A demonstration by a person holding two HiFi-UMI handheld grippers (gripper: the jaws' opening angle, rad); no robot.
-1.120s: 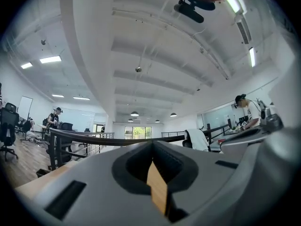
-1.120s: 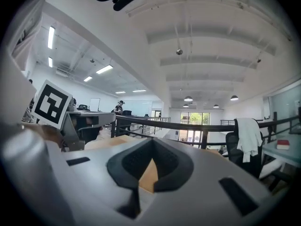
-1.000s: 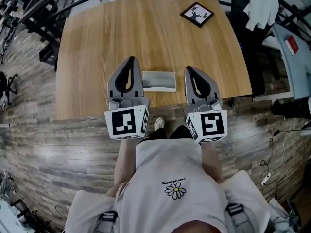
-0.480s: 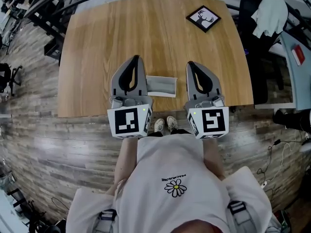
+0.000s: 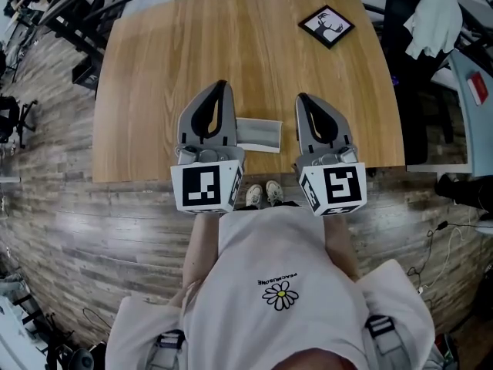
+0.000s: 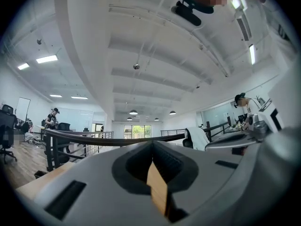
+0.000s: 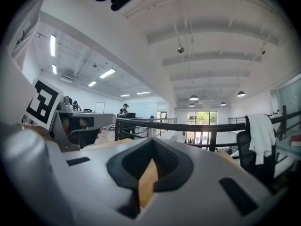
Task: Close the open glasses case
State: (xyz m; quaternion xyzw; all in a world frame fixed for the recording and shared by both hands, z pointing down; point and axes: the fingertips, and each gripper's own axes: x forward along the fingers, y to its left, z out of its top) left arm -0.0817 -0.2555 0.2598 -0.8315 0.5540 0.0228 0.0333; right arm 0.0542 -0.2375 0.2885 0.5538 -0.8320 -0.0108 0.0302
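The grey glasses case (image 5: 260,135) lies open near the front edge of the wooden table (image 5: 231,45), its left end hidden behind my left gripper. That left gripper (image 5: 219,85) is shut and empty, hovering beside the case's left end; in the left gripper view its jaws (image 6: 151,146) meet with only tabletop showing below them. On the case's right side my right gripper (image 5: 302,99) is also shut, with nothing in it. The right gripper view shows its tips (image 7: 151,142) closed together. Neither gripper touches the case.
A framed black-and-white deer picture (image 5: 327,25) lies at the table's far right corner. A chair draped with a white garment (image 5: 431,10) stands to the right. Black railings and chairs line the far and left sides. The person's shoes (image 5: 264,194) show below the table's front edge.
Both grippers have moved a little forward over the table, away from the person. The case has stayed where it was, and both sets of jaws have stayed shut.
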